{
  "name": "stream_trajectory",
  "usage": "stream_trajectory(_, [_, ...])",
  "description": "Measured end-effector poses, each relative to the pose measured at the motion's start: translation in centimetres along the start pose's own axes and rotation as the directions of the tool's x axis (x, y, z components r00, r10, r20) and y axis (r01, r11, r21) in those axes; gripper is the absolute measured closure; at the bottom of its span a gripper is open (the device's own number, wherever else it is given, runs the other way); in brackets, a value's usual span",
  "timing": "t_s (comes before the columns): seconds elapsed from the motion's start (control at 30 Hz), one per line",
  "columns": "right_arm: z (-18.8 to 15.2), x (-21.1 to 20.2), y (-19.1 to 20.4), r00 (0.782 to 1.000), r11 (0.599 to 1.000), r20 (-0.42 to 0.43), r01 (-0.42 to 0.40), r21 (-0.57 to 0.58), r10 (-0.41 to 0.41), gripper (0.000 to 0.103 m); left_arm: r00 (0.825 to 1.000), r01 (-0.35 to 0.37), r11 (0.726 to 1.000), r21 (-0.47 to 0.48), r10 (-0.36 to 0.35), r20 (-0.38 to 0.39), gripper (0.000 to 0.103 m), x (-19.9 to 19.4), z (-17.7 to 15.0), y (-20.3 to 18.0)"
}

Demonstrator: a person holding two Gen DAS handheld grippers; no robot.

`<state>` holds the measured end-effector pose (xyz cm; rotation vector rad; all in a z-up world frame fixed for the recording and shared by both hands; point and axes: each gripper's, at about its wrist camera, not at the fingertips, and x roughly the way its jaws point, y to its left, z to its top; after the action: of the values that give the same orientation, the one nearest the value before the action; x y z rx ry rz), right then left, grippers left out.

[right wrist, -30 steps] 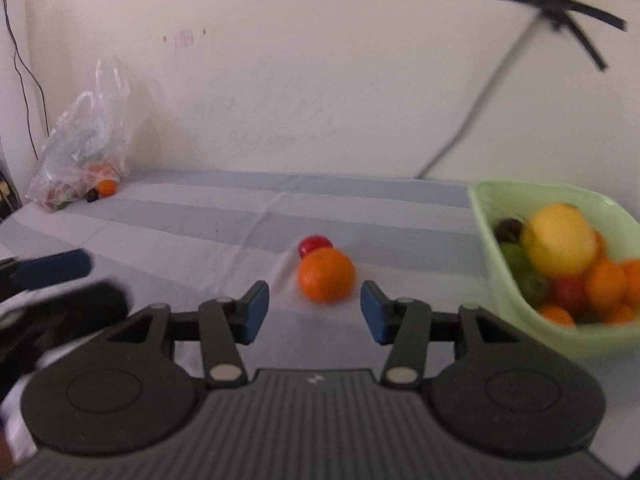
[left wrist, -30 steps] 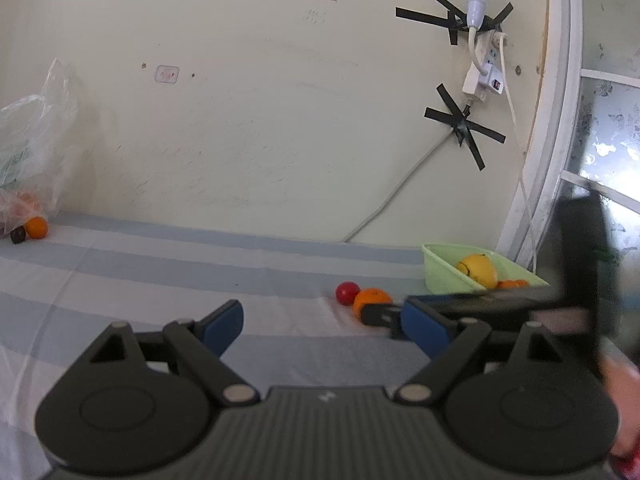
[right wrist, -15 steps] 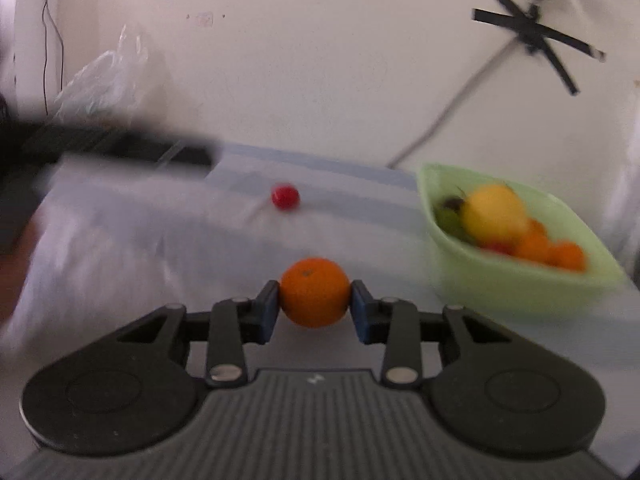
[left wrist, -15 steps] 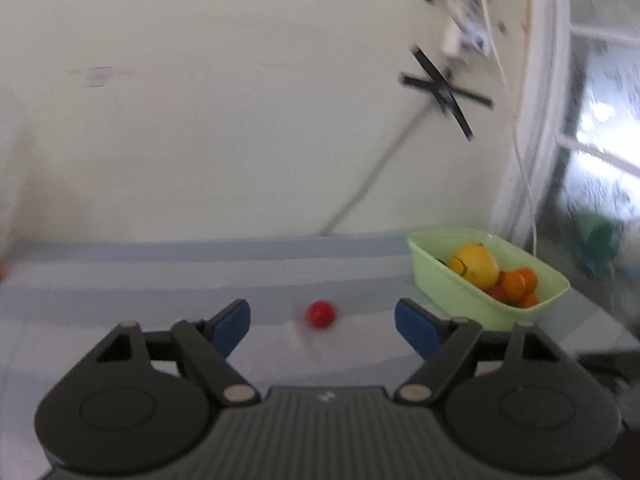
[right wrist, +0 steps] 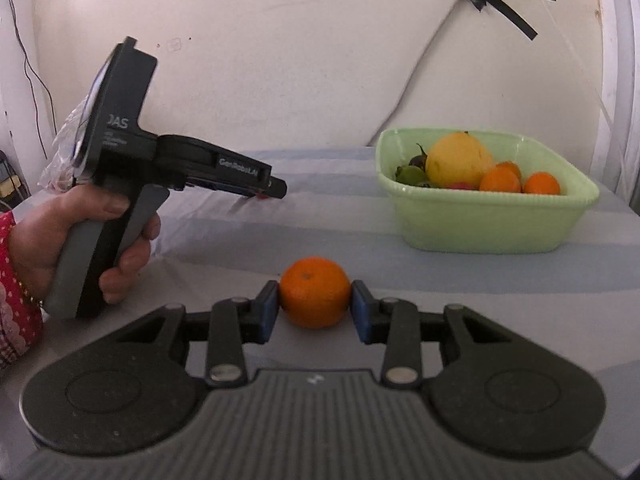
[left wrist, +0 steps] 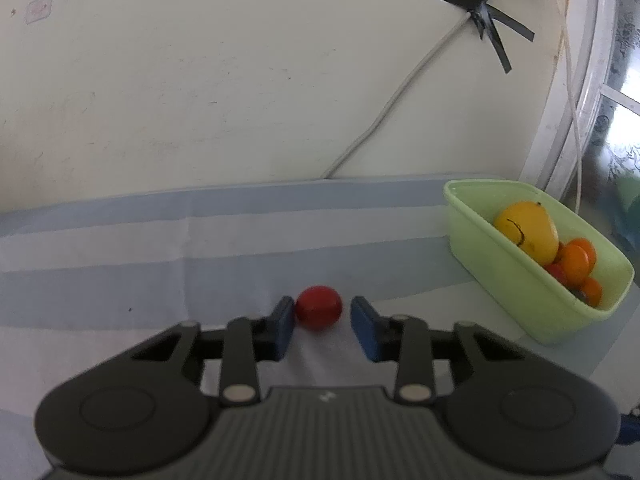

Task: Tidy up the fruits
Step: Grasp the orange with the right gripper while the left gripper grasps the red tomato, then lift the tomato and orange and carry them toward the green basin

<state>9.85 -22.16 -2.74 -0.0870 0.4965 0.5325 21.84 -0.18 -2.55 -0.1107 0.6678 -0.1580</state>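
Note:
My right gripper (right wrist: 314, 312) is shut on an orange (right wrist: 314, 291) and holds it above the striped cloth, left of and nearer than the green basket (right wrist: 486, 220). The basket also shows in the left wrist view (left wrist: 508, 276) and holds a yellow fruit (left wrist: 528, 232) and several oranges. My left gripper (left wrist: 322, 320) is open around a small red fruit (left wrist: 319, 306) lying on the cloth; the left pad is close to it, the right pad is apart. The left gripper (right wrist: 276, 189) also shows in the right wrist view, held by a hand.
A clear plastic bag (right wrist: 60, 160) lies at the far left by the wall. A grey cable (left wrist: 384, 108) taped with black tape runs down the wall. A window frame (left wrist: 580, 92) stands at the right.
My left gripper has moved forward to the red fruit and its fingers have narrowed around it. My right gripper still holds the orange, lifted off the cloth since a second ago.

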Motion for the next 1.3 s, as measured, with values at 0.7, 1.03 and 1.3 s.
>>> stream_trajectory(0.7, [-1.9,-3.3,-1.6,0.996,0.993,0.016,0.090,0.073,-0.091,0.062,0.998,0.060,0.997,0.044,-0.060,0.008,0.076,-10.3,-6.2,-7.2])
stream_trajectory(1.03, [-3.8,-5.0,-0.4,0.985,0.984,0.038,0.172,-0.033,-0.171,0.061,1.000,0.016,0.999,0.037,-0.017,0.019,0.076,-11.1,-8.0,-8.8])
stream_trajectory(1.3, [-3.8,-4.9,-0.2,0.984,0.983,0.037,0.177,-0.041,-0.176,0.061,1.000,0.005,1.000,0.017,-0.005,0.013,0.076,-10.7,-9.0,-8.0])
